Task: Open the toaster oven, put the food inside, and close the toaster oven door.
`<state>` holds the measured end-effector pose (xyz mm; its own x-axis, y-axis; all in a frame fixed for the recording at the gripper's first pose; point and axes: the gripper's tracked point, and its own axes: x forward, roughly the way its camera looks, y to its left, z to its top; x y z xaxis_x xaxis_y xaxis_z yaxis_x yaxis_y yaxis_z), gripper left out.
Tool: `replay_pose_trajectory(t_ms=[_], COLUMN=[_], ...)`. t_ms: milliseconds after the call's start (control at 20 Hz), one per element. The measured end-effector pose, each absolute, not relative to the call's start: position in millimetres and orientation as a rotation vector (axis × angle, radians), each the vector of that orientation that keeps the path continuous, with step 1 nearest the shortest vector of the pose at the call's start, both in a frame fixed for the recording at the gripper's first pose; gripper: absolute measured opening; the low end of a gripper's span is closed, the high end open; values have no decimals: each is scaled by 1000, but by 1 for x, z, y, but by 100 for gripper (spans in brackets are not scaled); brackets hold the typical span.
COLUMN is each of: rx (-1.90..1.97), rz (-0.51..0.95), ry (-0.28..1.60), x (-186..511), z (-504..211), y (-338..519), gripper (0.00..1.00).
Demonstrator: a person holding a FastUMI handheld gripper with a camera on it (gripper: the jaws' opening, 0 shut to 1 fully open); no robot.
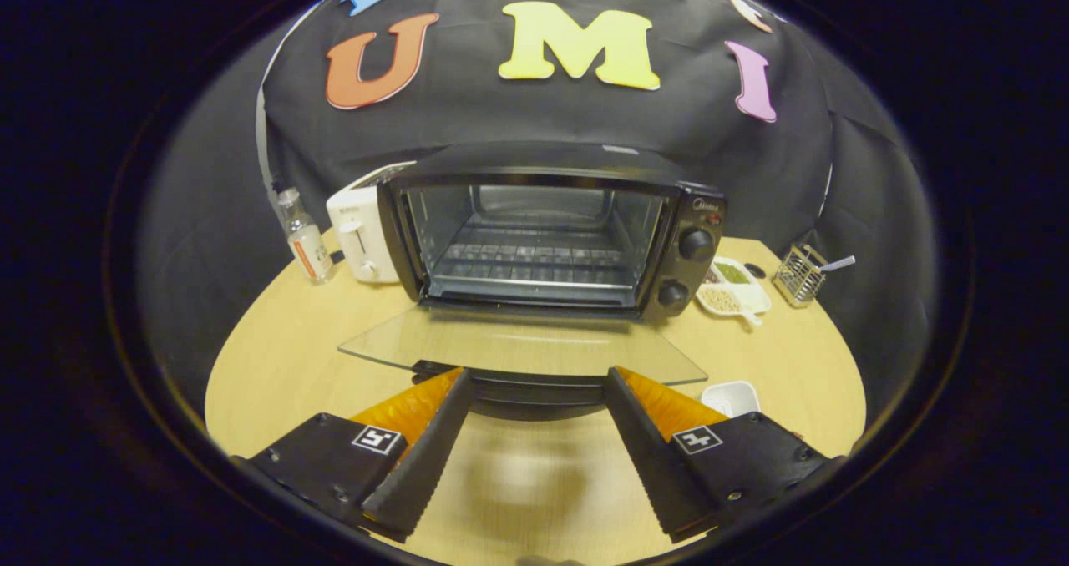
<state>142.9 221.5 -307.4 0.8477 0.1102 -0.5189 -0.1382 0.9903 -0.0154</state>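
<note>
A black toaster oven (pixel 543 232) stands at the back of the round wooden table, its glass door (pixel 518 345) folded down flat toward me. The wire rack (pixel 534 261) inside is bare. The door's dark handle (pixel 526 391) lies just ahead of my fingertips. My gripper (pixel 534 378) is open, its two ridged black fingers (pixel 426 449) spread wide, with nothing between them. A small white dish (pixel 731 397) sits beside the right finger, partly hidden behind it; what it holds cannot be seen.
A white toaster (pixel 361 236) and a small clear bottle (pixel 305 236) stand left of the oven. To its right lie a white divided tray of grains (pixel 735 290) and a wire holder with a utensil (pixel 800 275). Bare wooden table (pixel 276 357) lies left of the door.
</note>
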Motion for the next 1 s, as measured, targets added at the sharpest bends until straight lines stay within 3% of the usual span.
replay_pose_trajectory(t_ms=[550,1000], rx=[-25,-80], rz=[163,215], ry=[697,692], x=[138,134], z=[-366,-364], y=[218,219], gripper=[100,100])
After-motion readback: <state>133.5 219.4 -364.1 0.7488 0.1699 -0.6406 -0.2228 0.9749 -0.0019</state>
